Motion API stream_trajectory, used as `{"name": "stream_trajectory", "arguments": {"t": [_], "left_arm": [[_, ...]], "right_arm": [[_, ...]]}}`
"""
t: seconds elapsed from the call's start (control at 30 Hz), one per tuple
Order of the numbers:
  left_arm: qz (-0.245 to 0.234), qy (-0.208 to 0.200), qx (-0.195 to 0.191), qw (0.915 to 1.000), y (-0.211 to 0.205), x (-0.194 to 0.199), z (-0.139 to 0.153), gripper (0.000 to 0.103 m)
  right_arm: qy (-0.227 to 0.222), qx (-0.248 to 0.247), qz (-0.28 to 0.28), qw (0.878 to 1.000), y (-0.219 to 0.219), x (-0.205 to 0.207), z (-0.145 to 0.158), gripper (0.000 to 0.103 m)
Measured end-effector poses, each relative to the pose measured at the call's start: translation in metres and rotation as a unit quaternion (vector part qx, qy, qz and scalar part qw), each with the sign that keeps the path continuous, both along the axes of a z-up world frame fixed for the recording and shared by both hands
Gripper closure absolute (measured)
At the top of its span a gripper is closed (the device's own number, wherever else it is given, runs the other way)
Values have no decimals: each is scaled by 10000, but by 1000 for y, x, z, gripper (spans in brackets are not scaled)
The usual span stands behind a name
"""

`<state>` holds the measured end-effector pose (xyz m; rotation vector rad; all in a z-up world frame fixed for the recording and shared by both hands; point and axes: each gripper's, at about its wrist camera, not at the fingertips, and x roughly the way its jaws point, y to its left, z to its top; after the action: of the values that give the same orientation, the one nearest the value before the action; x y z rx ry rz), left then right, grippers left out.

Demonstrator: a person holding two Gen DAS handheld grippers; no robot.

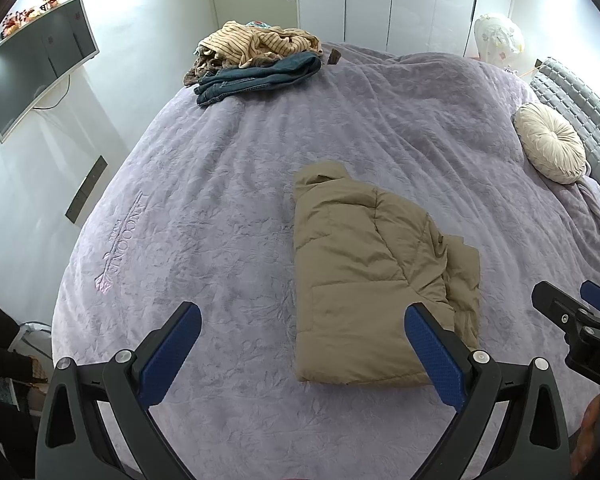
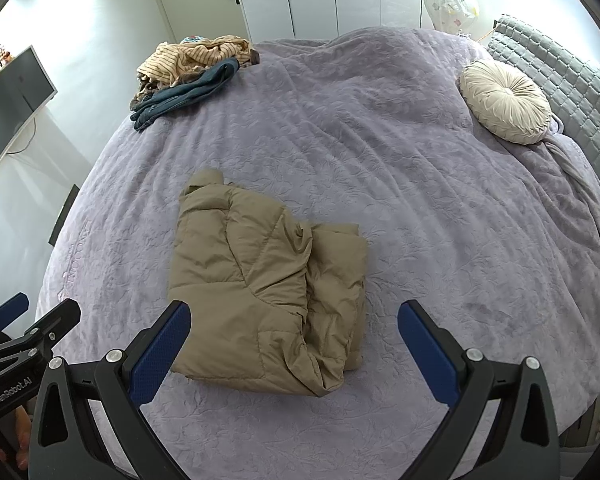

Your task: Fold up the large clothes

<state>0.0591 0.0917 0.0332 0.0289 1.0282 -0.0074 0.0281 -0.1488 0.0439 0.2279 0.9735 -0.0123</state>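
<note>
A tan puffer jacket (image 1: 364, 276) lies folded into a compact block on the lilac bedspread (image 1: 228, 184); it also shows in the right wrist view (image 2: 260, 292). My left gripper (image 1: 302, 314) is open and empty, hovering above the bed at the jacket's near left side. My right gripper (image 2: 294, 312) is open and empty, hovering over the jacket's near edge. The right gripper also shows at the right edge of the left wrist view (image 1: 576, 304), and the left gripper at the left edge of the right wrist view (image 2: 28, 316).
A heap of clothes, a striped beige top (image 1: 256, 46) over dark jeans (image 1: 256, 78), sits at the bed's far left corner. A round cream cushion (image 1: 550, 142) lies by the grey quilted headboard (image 1: 580, 104). A monitor (image 1: 32, 68) hangs on the left wall.
</note>
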Motion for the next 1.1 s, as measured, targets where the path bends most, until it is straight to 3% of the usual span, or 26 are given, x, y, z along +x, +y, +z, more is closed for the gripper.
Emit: {"name": "stream_trajectory", "arguments": {"t": [1.1], "left_arm": [[46,7,18,10000,0,-1,-1,1]], "right_arm": [[17,12,33,10000,0,1,-1,0]]}}
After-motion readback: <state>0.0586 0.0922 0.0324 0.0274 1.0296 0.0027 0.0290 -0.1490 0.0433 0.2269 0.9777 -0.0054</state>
